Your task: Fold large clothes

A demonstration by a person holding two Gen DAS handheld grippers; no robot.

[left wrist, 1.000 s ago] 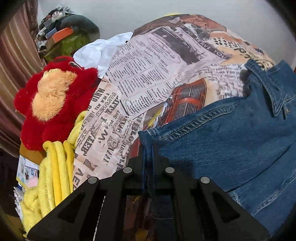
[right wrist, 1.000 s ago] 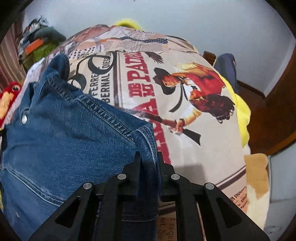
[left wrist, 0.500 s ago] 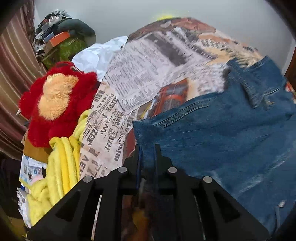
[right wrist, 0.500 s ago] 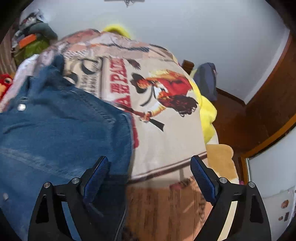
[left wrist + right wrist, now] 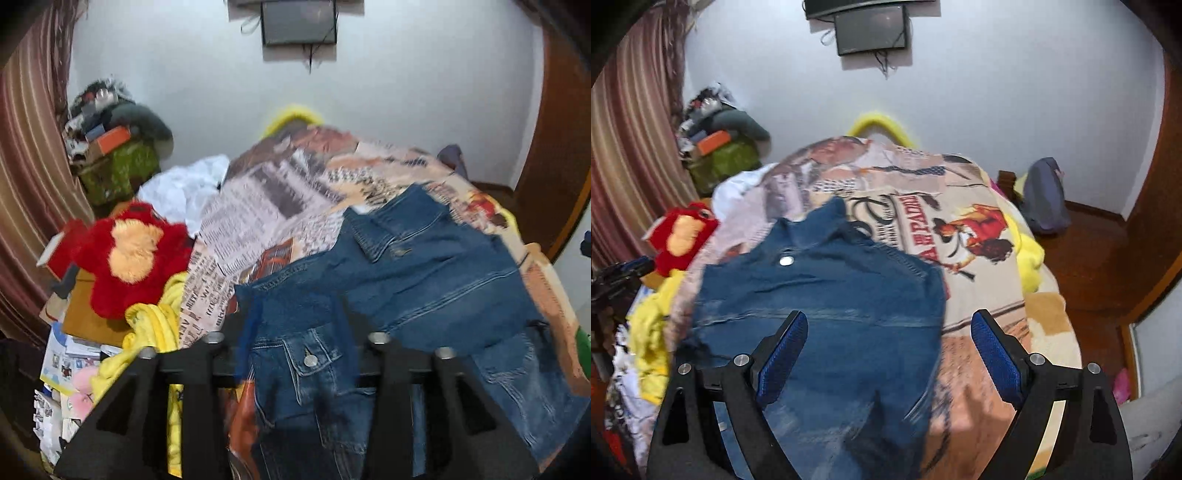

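Denim jacket (image 5: 436, 266) lies on bed (image 5: 982, 295): thick, heavy, floppy. Left gripper (image 5: 295, 332) opening, right gripper (image 5: 888, 354) spread, both empty. Best taken by stiff hem corners

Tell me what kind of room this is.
Most likely a bedroom in a home: a bed under a printed blanket, a red plush toy beside it, a small screen on the wall.

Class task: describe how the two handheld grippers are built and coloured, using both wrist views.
Both are matt black plastic frames with triangular cut-outs and round silver bolt heads. The right gripper has two angled fingers faced with textured blue pads. The left gripper shows the same black frame; its blue pads are blurred. No cables or markings show.
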